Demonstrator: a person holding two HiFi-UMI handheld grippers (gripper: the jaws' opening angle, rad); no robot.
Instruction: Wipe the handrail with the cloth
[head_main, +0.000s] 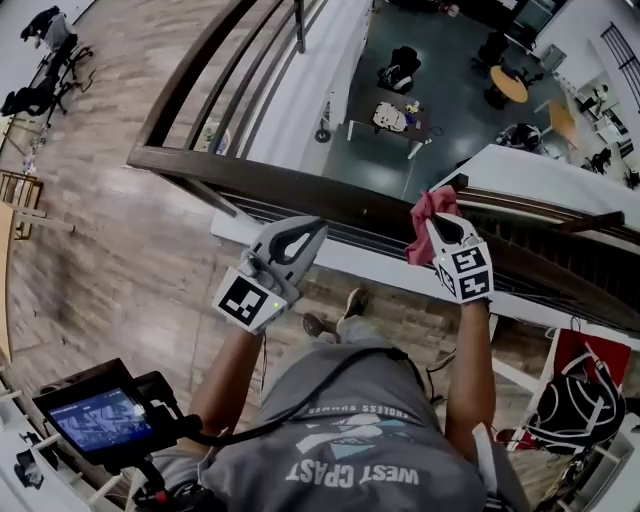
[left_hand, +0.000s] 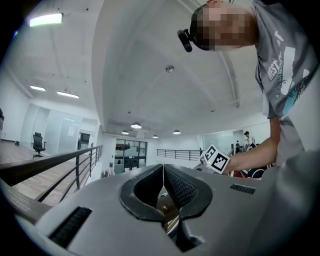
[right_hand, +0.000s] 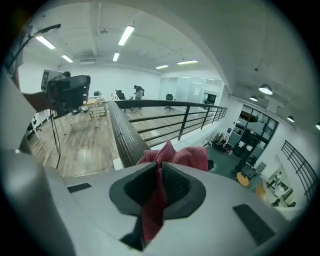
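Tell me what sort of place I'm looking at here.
Probably an upper-floor gallery in an office building: a dark wooden handrail on black metal bars edges a wood-plank floor, and beyond it you look down on a lower floor with a round wooden table and black office chairs.

The cloth (head_main: 431, 206) lies against the handrail (head_main: 300, 186), in the right claw (head_main: 438, 220). The left claw (head_main: 312, 229) sits to its left, before the rail.

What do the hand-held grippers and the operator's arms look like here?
The left hand-held gripper and right hand-held gripper are light grey wedges with black ribbed pads. Each carries a white cube with black square markers. Arms are bare below a grey short-sleeved T-shirt.
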